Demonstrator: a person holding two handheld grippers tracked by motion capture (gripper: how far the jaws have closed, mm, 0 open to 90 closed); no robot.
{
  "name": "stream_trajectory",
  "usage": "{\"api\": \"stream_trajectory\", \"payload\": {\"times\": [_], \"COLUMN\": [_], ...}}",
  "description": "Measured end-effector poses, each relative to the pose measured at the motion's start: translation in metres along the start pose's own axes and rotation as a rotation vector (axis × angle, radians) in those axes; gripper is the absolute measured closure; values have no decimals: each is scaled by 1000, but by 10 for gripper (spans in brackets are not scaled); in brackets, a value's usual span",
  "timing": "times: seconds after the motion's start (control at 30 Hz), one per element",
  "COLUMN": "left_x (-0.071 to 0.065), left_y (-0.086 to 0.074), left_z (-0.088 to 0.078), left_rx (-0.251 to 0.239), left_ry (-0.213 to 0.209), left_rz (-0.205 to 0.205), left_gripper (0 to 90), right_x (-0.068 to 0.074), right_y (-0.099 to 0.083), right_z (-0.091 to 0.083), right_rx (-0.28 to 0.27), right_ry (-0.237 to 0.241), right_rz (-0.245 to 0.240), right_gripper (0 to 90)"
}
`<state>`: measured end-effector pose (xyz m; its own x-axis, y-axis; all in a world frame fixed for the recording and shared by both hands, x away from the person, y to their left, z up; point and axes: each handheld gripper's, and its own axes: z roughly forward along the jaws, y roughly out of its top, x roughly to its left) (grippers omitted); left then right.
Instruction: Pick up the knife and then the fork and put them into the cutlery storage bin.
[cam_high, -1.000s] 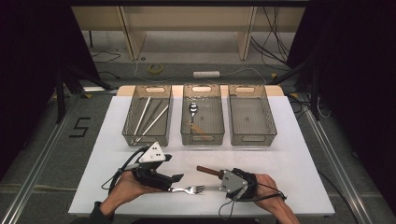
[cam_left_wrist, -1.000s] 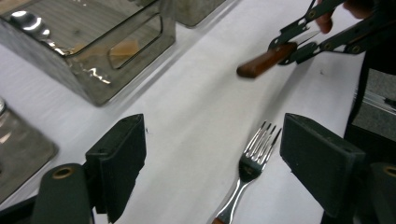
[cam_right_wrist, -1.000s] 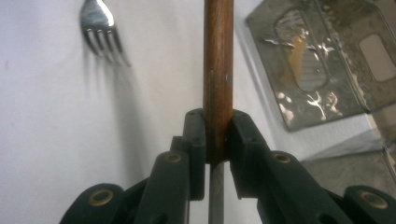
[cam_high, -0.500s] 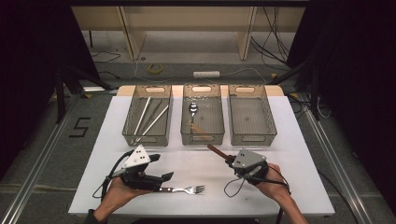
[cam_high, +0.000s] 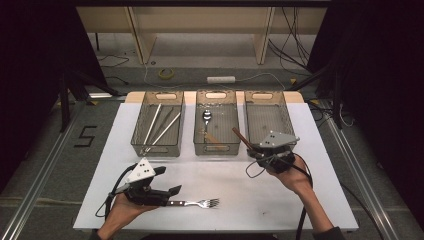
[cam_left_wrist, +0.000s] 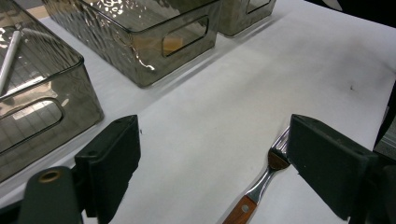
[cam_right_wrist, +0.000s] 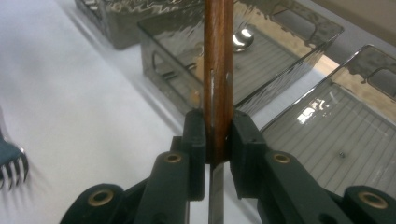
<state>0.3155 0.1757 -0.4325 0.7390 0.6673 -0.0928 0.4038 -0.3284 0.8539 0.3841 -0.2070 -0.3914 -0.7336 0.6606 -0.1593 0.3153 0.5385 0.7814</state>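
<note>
Evidently the right hand-held gripper (cam_high: 257, 148), clamped on a wooden-handled utensil (cam_right_wrist: 215, 70) just before the empty right-hand smoked plastic bin (cam_high: 267, 120), could drop it into the neighbouring spoon bin (cam_high: 216, 122). Nearer the person, the left hand-held gripper (cam_left_wrist: 210, 163), jaws just opened wide, straddles a wooden-handled steel fork (cam_high: 197, 203) on the desk (cam_high: 250, 190).

Left gripper (cam_high: 167, 192) low near table edge, jaws just opened wide; right gripper (cam_high: 252, 149) raised, jaws clamped.

High view overhead, far; gripper views close, low; share fork (cam_high: 197, 203).
</note>
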Motion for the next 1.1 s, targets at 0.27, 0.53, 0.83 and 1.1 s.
{"api": "stream_trajectory", "payload": {"times": [0.27, 0.53, 0.83, 1.1], "left_x": [-1, 0, 2, 1], "left_y": [-2, -4, -4, -5], "left_z": [-3, -6, -6, -5], "left_rx": [4, 0, 9, 16], "left_ry": [3, 10, 19, 16], "left_rz": [6, -11, -15, -17], "left_gripper": [165, 162, 161, 162], "right_x": [-23, -43, -66, -86], "right_y": [22, 40, 51, 55], "right_z": [5, 15, 27, 39], "right_rx": [-19, -25, -15, -13], "right_ry": [-1, -16, -50, -98], "right_rz": [65, 115, 200, 257], "right_gripper": [785, 785, 785, 785]}}
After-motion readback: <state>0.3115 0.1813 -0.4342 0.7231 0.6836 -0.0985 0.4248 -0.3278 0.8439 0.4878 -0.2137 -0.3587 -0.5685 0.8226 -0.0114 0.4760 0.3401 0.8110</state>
